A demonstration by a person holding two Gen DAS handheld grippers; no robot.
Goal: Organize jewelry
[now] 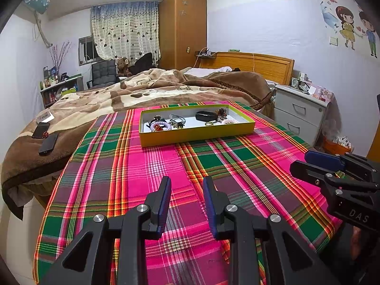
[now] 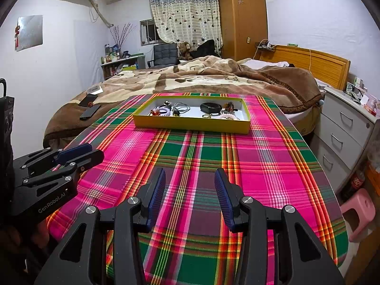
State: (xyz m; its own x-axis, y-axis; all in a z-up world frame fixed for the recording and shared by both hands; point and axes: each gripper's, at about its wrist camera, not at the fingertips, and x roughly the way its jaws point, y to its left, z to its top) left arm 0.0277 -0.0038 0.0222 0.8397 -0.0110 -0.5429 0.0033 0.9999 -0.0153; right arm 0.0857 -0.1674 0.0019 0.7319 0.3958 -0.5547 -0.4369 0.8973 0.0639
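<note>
- I see a plaid-clothed table (image 1: 166, 166) beside a bed (image 1: 142, 92).
- Yellow tray (image 2: 190, 123) holds jewelry (image 2: 163, 112).
- My left claw (image 1: 187, 185) and right claw (image 2: 190, 178) gape empty.

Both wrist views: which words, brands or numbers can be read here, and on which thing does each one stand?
"DAS": on the body of the right gripper, seen in the left wrist view.
"GenRobot.AI": on the body of the left gripper, seen in the right wrist view.
Red label on the bottle by the drawers: too blurred to read.
Small print on the wall sticker and the white card on the blanket: too small to read.
</note>
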